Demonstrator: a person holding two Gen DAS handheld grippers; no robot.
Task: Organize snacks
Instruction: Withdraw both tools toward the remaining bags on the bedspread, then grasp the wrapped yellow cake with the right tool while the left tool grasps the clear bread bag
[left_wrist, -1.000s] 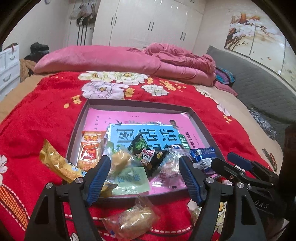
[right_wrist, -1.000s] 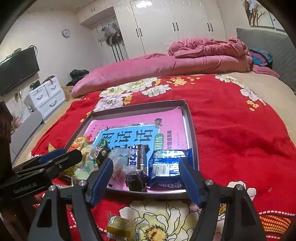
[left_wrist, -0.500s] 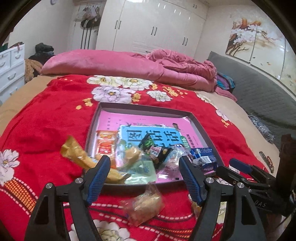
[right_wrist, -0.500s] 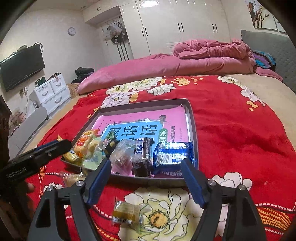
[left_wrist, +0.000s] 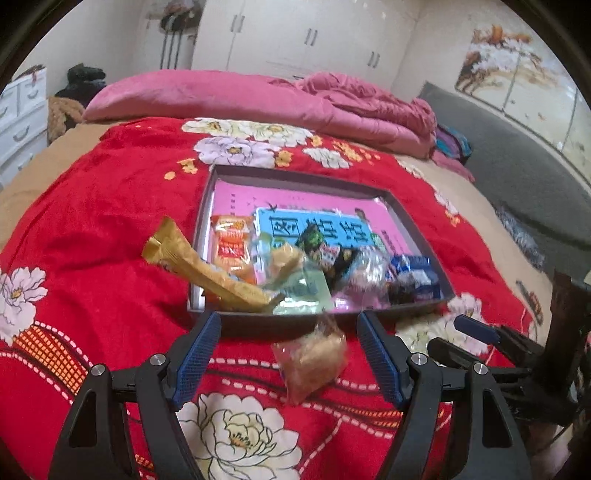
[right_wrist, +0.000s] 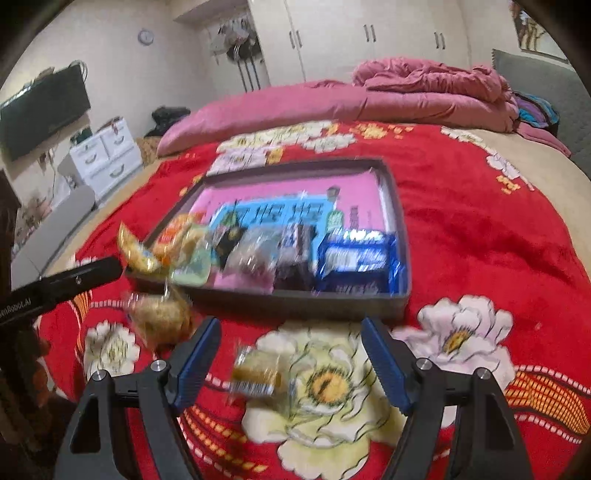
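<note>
Bed w/ red floral blanket (left_wrist: 110, 206): grey tray (left_wrist: 317, 325) on it, two clear-wrapped snacks (left_wrist: 310, 360) (right_wrist: 256, 373) loose just in front, pink duvet (left_wrist: 258, 99) at back

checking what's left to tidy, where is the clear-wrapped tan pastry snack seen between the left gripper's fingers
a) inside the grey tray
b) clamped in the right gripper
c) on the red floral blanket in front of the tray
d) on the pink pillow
c: the clear-wrapped tan pastry snack lies on the red floral blanket, just outside the near wall of the shallow grey tray, with both blue-padded fingers apart from it.
</note>
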